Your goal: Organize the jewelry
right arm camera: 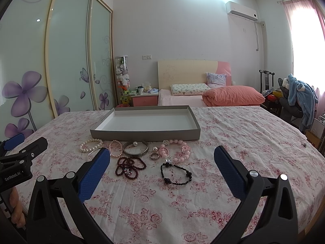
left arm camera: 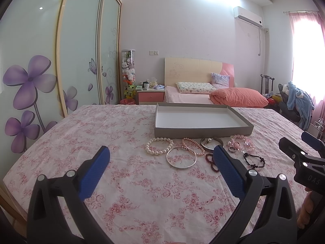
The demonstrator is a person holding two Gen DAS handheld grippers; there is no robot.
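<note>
A shallow grey box (left arm camera: 203,131) (right arm camera: 142,135) with a white inside lies empty on the floral cloth. In front of it sits the jewelry: a white pearl bracelet (left arm camera: 157,145) (right arm camera: 89,144), a thin silver bangle (left arm camera: 181,158), a small pink pearl bracelet (right arm camera: 115,148), a wide silver cuff (left arm camera: 211,142) (right arm camera: 135,148), a silver ring (right arm camera: 154,156), pink beads (left arm camera: 241,143) (right arm camera: 178,151), dark red beads (right arm camera: 130,166) and a black bead bracelet (left arm camera: 255,159) (right arm camera: 175,172). My left gripper (left arm camera: 161,152) is open, short of the bangle. My right gripper (right arm camera: 162,154) is open, short of the black bracelet.
The pink floral cloth (left arm camera: 121,172) covers a wide table whose left edge runs near the sliding wardrobe doors (left arm camera: 77,50). A small shiny item (right arm camera: 304,144) lies alone at the far right of the cloth. A bed (right arm camera: 193,95) and a chair with clothes (right arm camera: 298,99) stand behind.
</note>
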